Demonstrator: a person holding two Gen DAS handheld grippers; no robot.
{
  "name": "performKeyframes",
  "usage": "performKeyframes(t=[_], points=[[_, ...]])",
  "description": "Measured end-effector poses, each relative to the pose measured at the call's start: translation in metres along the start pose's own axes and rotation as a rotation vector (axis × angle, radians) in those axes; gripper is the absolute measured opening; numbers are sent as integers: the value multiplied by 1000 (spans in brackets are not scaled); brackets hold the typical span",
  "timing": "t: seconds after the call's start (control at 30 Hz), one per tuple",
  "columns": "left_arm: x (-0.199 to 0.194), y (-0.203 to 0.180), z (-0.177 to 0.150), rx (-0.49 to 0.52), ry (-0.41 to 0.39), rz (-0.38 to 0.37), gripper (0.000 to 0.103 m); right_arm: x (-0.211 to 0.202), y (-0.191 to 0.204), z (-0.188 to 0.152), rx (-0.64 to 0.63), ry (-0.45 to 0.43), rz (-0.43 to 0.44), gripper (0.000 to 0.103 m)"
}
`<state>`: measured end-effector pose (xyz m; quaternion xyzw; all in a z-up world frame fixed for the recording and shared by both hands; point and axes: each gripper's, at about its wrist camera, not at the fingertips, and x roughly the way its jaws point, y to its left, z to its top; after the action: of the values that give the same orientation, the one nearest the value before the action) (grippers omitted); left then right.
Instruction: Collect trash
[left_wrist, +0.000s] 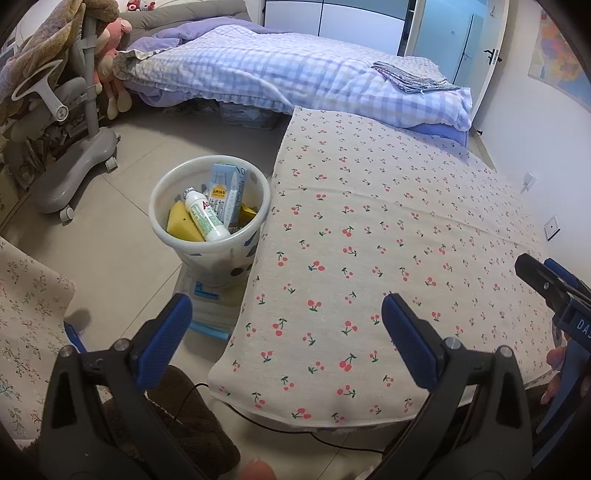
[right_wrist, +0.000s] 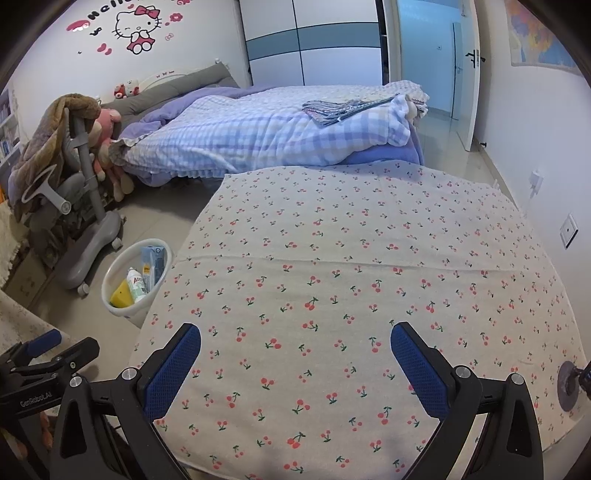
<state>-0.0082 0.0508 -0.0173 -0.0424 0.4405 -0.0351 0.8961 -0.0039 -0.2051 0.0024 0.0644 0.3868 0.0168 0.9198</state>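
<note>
A white dotted trash bin (left_wrist: 243, 254) stands on the floor at the table's left edge; it also shows in the right wrist view (right_wrist: 110, 275). Inside lie a white tube (left_wrist: 205, 216), a light blue carton (left_wrist: 229, 188) and a yellow piece (left_wrist: 183, 223). My left gripper (left_wrist: 286, 317) is open and empty, above the table's left front corner, near the bin. My right gripper (right_wrist: 295, 345) is open and empty above the cherry-print tablecloth (right_wrist: 369, 258). The right gripper also shows at the right edge of the left wrist view (left_wrist: 554, 288).
A bed with a checked quilt (left_wrist: 277, 70) lies behind the table. A grey chair base on wheels (left_wrist: 77, 162) stands left of the bin. A flat blue-and-white package (left_wrist: 208, 306) lies on the floor under the bin. A black cable (left_wrist: 258, 421) runs below the table's front edge.
</note>
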Motion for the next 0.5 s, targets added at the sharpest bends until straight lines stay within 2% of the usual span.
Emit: performKeyframes(t=[0.5], points=[[-1, 3, 1, -9, -1, -1, 102, 2, 4, -1, -14, 1, 0, 103]])
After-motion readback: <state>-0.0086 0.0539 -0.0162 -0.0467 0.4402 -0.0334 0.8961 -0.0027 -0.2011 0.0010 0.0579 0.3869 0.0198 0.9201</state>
